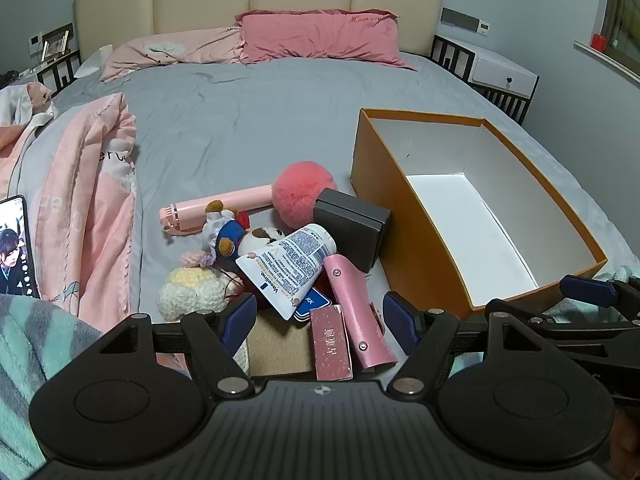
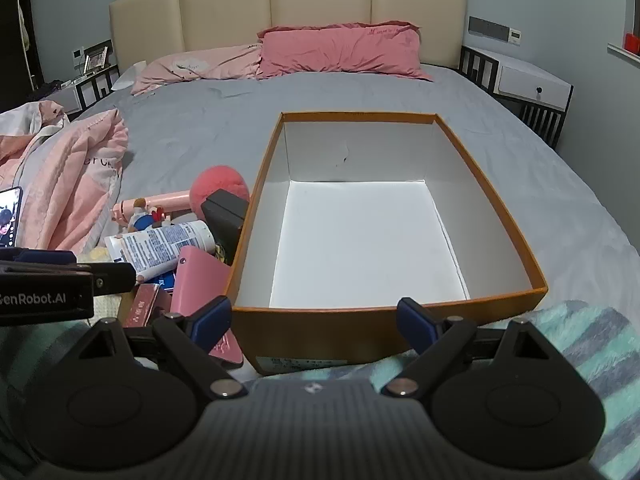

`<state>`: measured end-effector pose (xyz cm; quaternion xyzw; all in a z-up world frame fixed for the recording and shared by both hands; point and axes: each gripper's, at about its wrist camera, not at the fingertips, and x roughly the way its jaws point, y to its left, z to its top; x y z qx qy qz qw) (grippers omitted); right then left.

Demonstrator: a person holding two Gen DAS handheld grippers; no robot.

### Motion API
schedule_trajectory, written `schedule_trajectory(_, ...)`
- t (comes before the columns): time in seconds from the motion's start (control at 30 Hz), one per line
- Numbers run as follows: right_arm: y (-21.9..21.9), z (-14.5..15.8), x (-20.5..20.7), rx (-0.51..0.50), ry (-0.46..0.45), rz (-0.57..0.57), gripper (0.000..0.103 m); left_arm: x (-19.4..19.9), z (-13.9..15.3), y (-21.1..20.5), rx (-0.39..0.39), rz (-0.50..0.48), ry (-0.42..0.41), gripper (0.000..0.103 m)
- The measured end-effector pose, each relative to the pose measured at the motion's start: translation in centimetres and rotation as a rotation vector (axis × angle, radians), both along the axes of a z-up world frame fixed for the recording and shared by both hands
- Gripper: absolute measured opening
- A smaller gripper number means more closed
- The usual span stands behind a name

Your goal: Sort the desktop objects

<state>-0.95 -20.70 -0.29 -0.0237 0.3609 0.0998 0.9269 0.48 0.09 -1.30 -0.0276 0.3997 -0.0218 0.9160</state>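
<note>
A pile of small objects lies on the grey bed left of an orange box (image 1: pixel 372 168) (image 2: pixel 504 216) with a bare white inside. The pile holds a white Vaseline tube (image 1: pixel 288 264) (image 2: pixel 164 242), a pink case (image 1: pixel 356 308) (image 2: pixel 200 280), a dark red small box (image 1: pixel 331 342) (image 2: pixel 142 308), a dark grey box (image 1: pixel 352 228) (image 2: pixel 224 212), a pink pompom (image 1: pixel 304 192) (image 2: pixel 218 184), a pink handheld fan (image 1: pixel 216 208), a plush doll (image 1: pixel 228 232) and a crocheted flower (image 1: pixel 188 288). My left gripper (image 1: pixel 320 320) is open just above the pile's near edge. My right gripper (image 2: pixel 314 322) is open at the box's near wall.
A pink quilt (image 1: pixel 92 208) lies bunched at the left, with a lit phone (image 1: pixel 14 248) beside it. Pink pillows (image 1: pixel 320 36) lie at the headboard. A teal striped blanket (image 2: pixel 580 344) covers the near edge. Nightstands stand at both sides of the bed.
</note>
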Motion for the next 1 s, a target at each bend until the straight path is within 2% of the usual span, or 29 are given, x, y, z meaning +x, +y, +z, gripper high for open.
schedule_trajectory(0.43,-0.1,-0.1,-0.1,-0.003,0.01,-0.001,0.091,0.0,-0.1,0.0,0.006,-0.001,0.01,0.082)
schedule_trajectory(0.53,0.0,-0.1,-0.1,0.003,0.01,0.002,0.095,0.1,-0.1,0.0,0.006,0.002,0.011,0.082)
schedule_trajectory(0.8,0.7,0.3,-0.3,-0.007,-0.006,0.034,0.097,0.0,-0.2,0.3,0.006,0.007,0.013,0.082)
schedule_trajectory(0.83,0.8,0.3,-0.3,-0.01,-0.008,0.035,0.097,-0.1,-0.2,0.4,0.008,-0.029,0.014,0.082)
schedule_trajectory(1.0,1.0,0.4,-0.2,-0.014,-0.014,0.042,0.096,-0.1,-0.1,1.5,-0.014,-0.01,0.028,0.082)
